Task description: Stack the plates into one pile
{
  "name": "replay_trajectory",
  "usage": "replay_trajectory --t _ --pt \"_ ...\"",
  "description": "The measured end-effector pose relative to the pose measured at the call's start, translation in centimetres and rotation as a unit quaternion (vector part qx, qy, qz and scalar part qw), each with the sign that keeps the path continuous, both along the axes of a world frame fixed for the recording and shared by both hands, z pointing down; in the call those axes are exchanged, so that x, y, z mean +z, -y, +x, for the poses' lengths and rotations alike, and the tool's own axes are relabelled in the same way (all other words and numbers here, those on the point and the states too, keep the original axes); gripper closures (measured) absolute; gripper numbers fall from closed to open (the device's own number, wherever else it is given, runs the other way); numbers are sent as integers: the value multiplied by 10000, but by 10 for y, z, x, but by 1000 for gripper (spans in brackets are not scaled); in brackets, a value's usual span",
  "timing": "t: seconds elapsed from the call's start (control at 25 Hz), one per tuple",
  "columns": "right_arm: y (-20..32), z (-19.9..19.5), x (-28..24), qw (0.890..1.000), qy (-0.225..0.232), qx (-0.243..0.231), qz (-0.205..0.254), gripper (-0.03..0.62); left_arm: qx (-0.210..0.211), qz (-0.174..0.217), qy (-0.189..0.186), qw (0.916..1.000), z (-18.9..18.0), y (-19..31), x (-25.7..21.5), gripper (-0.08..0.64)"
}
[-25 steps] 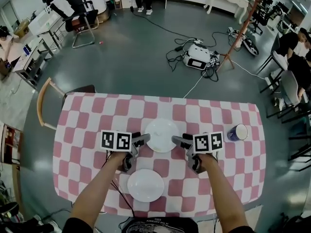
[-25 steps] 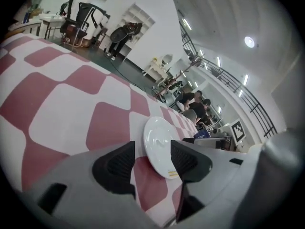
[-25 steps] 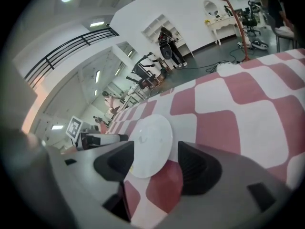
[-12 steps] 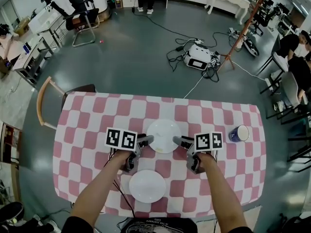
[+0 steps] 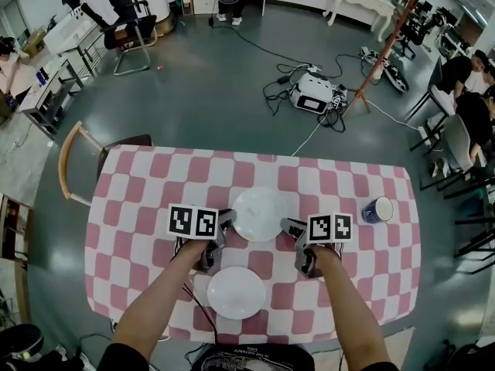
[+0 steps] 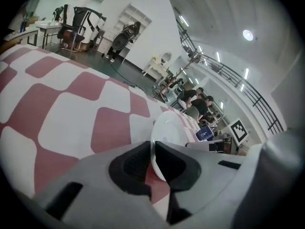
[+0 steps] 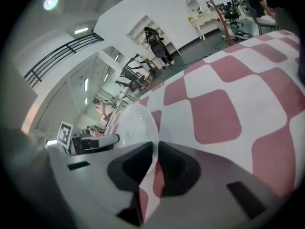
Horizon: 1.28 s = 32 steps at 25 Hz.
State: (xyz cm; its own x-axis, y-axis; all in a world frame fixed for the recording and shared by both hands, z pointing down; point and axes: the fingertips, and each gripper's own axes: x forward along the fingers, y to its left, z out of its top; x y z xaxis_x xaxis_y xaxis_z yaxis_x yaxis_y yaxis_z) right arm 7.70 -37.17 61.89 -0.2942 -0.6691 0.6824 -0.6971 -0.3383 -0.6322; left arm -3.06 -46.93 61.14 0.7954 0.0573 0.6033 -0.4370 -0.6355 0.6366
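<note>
Two white plates lie on the pink-and-white checked table (image 5: 139, 184). The far plate (image 5: 261, 214) sits mid-table, the near plate (image 5: 237, 292) close to the front edge. My left gripper (image 5: 228, 220) has just been closing and is shut on the far plate's left rim (image 6: 159, 142). My right gripper (image 5: 290, 226) has just been closing too and is shut on the same plate's right rim (image 7: 136, 128). In each gripper view the thin white rim runs between the dark pads.
A blue cup (image 5: 377, 209) stands near the table's right edge. A wooden chair (image 5: 85, 157) sits at the far left corner. Cables and a device (image 5: 313, 91) lie on the floor beyond the table. People sit at the far right.
Both grippers have closed in on the far plate's opposite rims; a second ago their jaws stood wide beside it. The plates have not moved.
</note>
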Motion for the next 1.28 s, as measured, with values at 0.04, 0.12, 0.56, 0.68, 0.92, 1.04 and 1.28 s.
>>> replay_trajectory --t 0.04,0.12,0.56,0.68,0.92,1.04,1.28 --pt "0 -2 -4 10000 -11 1 47 549 0 23 -25 10000 -1 0 -4 526" --pt "1 -4 -12 9999 -41 -6 129 551 13 49 -71 10000 -5 -1 -10 526" --pt "-2 -23 -43 9983 -71 -312 478 552 -328 224 -194 9990 -33 -14 -40 526" --pt "-6 -30 -50 9971 -17 -446 618 554 -521 324 -207 9979 -42 -21 -47 526" --pt "-19 -44 -61 9931 81 -867 792 555 -935 456 -132 9945 -63 -46 -59 526" --pt "-26 -53 -65 9903 126 -1087 859 555 -1136 509 -92 9922 -75 -59 -62 525" --pt "-36 -70 -69 9853 168 -1433 919 556 -1478 572 -43 9874 -97 -79 -66 525"
